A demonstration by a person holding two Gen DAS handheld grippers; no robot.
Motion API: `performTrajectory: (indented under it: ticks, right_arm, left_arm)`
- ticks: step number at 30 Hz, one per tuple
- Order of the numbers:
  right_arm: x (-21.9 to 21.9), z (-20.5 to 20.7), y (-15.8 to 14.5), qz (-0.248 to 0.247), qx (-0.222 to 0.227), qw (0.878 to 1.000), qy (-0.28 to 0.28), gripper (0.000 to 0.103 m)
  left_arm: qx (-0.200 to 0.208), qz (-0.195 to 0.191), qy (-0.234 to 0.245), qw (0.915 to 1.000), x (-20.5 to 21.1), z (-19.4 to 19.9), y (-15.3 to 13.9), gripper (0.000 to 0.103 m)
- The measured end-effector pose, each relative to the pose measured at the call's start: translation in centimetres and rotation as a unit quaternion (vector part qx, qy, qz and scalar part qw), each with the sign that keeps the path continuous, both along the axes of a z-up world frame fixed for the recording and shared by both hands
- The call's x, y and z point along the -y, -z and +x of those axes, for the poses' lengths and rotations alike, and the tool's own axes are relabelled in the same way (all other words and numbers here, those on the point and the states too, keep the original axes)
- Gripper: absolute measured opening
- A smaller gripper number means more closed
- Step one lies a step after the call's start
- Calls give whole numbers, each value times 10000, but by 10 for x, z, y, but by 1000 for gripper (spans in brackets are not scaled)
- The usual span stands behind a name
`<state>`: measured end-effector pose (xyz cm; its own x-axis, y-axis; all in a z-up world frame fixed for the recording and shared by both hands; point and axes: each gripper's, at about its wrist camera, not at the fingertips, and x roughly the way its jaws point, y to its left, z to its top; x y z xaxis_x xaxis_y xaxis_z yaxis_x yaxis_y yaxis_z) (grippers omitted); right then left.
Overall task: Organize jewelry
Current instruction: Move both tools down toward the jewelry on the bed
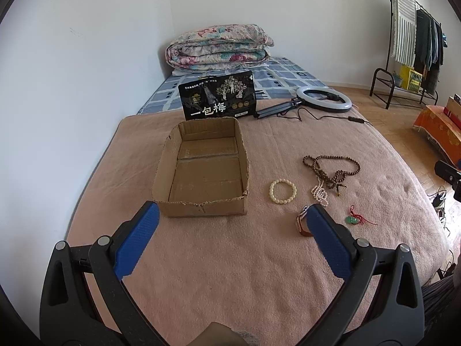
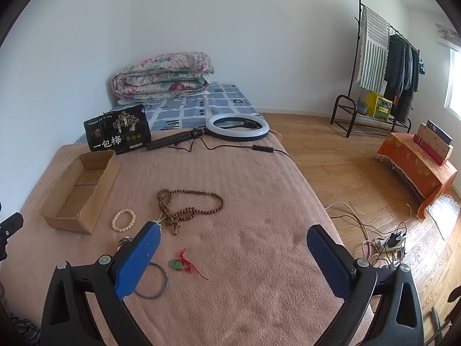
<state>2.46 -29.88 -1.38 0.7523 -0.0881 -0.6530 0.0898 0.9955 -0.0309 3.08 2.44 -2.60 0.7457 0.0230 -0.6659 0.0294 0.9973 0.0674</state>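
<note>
Cardboard first: over at ten o'clock on the pink blanket sits the open box, nothing showing inside it, with a black packet standing just behind at twelve. The left gripper hangs above the blanket with its blue fingers spread wide and nothing between them, the box dead ahead at eleven. Moving right, a cream bead bracelet lies just beside the box at its three o'clock. Next comes a tangle of brown beads with a white bead strand touching its near edge. At five o'clock from the bracelet a watch peeks out, half hidden behind the left gripper's right finger. Further right, a green pendant on red cord lies alone. The right gripper is spread wide too, holding nothing; a thin blue bangle lies partly under its left finger, the pendant at the bangle's two o'clock. A ring light lies at the blanket's far edge.
</note>
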Motion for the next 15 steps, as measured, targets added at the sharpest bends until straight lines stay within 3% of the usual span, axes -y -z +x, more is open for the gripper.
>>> performTrajectory:
  ticks: [5,10,15]
  right_arm:
    - [6,6,6,-91,-85,9999,-7,102]
    - [8,17,15,63,-208,9987,-456,101]
    - [-1,29,26,17,-276,9966,-781,97]
  left_arm:
    - [-237,-103,226,9994,5,3,10,103]
    - [-205,135,484,9985,22,4,19,100]
    - [-315,108,655,9973,36,12,32,99]
